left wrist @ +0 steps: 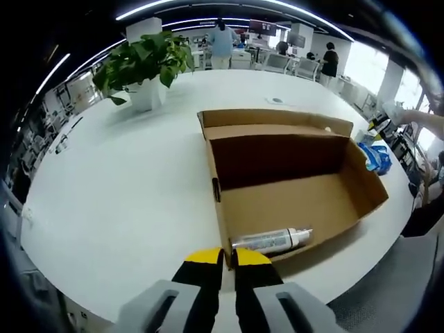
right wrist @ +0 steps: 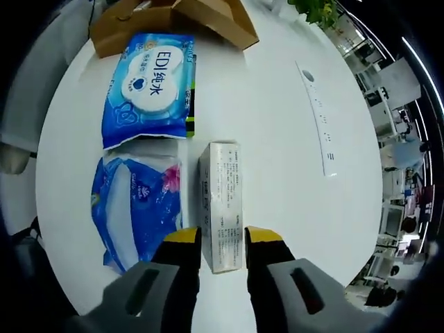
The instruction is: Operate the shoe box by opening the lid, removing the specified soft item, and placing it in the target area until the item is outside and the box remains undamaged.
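Note:
The brown cardboard shoe box (left wrist: 291,201) lies open on the white table (left wrist: 125,180), its lid folded back at the far side. A silver spray can (left wrist: 272,241) lies inside along the near wall. My left gripper (left wrist: 229,260) hangs just before that wall, its yellow-tipped jaws together with nothing between them. My right gripper (right wrist: 223,237) straddles the near end of a white carton (right wrist: 220,194) lying on the table, and both jaws press against its sides. Left of the carton lie two soft blue packs, one (right wrist: 149,87) farther off and one (right wrist: 135,201) nearer. A corner of the shoe box (right wrist: 173,17) is beyond them.
A potted plant (left wrist: 142,62) stands at the back left of the table. A white strip (right wrist: 319,118) lies right of the carton. The blue packs (left wrist: 378,158) sit right of the box near the table edge. A person's hand (left wrist: 416,118) reaches in there. People stand at far desks.

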A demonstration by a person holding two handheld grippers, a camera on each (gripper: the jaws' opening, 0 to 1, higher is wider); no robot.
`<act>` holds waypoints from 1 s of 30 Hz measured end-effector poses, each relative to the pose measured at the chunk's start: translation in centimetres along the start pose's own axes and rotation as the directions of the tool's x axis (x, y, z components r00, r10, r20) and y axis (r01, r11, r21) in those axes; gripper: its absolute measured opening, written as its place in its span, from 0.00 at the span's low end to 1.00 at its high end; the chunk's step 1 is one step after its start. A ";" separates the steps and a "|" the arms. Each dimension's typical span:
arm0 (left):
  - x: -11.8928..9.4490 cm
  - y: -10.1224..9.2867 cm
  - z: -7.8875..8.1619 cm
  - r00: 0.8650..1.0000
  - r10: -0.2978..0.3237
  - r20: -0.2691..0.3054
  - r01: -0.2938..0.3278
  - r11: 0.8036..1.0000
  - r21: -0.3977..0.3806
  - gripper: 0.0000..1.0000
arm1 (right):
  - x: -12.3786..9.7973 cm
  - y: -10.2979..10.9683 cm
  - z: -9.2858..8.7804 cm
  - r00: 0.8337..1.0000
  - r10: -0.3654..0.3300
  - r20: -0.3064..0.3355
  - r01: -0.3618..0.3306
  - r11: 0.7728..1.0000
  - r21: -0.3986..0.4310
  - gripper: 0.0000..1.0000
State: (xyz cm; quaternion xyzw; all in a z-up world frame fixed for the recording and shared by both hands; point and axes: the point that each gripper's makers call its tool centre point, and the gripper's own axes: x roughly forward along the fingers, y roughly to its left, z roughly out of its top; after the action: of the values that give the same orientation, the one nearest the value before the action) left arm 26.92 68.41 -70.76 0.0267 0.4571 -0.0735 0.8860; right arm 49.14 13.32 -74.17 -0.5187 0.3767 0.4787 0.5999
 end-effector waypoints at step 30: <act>-1.6 -2.0 3.9 0.990 -0.136 0.028 0.124 0.956 0.266 0.28 | -9.9 5.6 4.9 0.942 -0.254 0.220 0.142 0.894 0.424 0.70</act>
State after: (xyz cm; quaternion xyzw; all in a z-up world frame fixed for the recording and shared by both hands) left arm 28.83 66.19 -67.12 0.1124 0.4235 -0.1923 0.8781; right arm 40.99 16.36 -65.37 -0.3503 0.3265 0.3928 0.7851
